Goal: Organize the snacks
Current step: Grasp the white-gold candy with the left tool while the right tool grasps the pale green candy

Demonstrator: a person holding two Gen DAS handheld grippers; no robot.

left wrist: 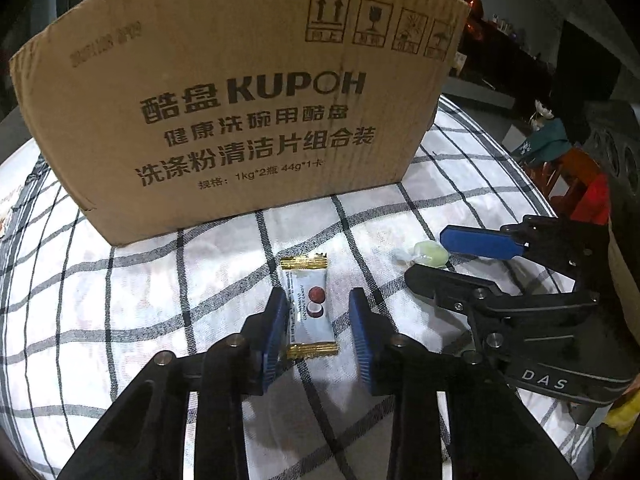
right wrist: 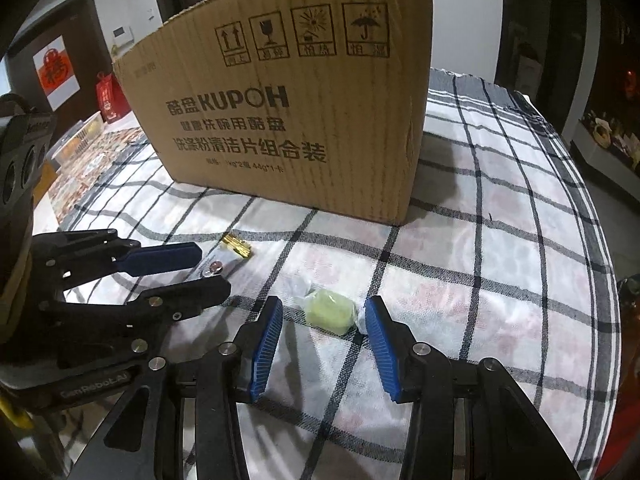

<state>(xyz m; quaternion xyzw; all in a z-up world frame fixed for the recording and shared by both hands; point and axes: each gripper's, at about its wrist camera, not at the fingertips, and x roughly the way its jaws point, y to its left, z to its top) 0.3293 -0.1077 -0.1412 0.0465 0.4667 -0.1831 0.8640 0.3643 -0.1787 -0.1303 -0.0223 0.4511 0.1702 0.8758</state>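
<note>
Left gripper [left wrist: 318, 320] spread, straddling packet [left wrist: 310, 306] on cloth [left wrist: 120, 300]. Right gripper [right wrist: 324, 340] spread around green candy [right wrist: 330, 310]. Box [left wrist: 224, 96] just behind; cloth edge right.

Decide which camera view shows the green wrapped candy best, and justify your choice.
The right wrist view: the green candy lies whole and close between the open right gripper. In the left wrist view the candy is smaller, off to the side, partly hidden by that gripper.
</note>
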